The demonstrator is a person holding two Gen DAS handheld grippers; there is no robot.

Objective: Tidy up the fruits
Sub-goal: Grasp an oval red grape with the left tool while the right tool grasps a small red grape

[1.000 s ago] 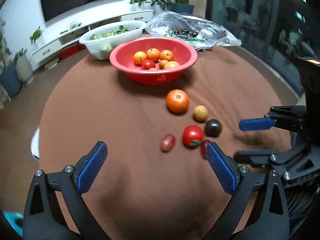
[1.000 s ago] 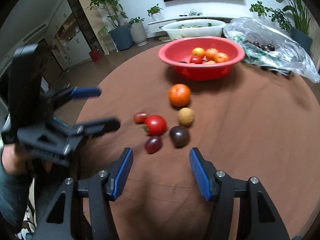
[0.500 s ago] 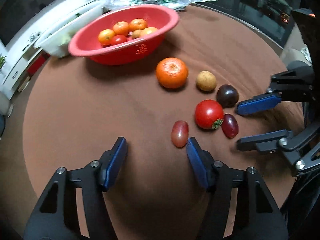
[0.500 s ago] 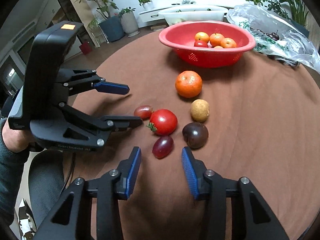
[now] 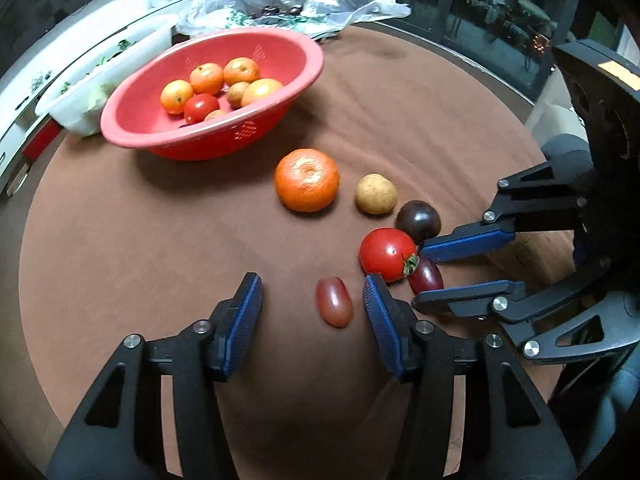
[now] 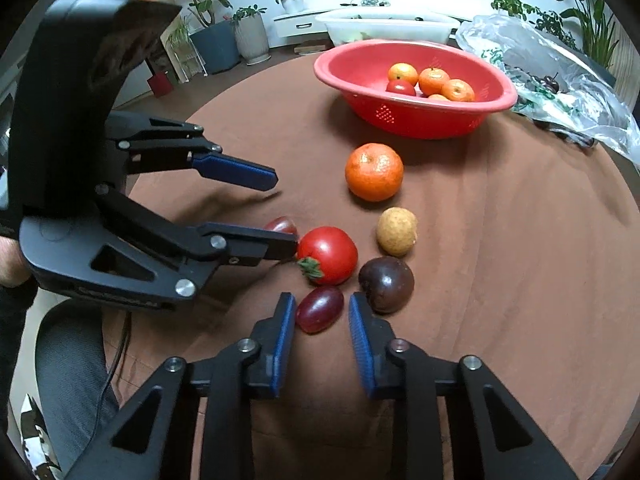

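- Soft indoor light is falling from above, leaving the brown tablecloth [image 5: 160, 240] evenly lit but dim.
- The red basin [image 5: 208, 92] is casting a dark shadow toward the camera — the orange [image 6: 374, 172] likewise.
- Fisheye distortion is bending the table edge, and black vignetting is filling the corners.
- Glare is showing on the plastic bag [image 6: 560, 68] and the tomato [image 5: 387, 254].
- The left view's basin rim is smearing slightly.
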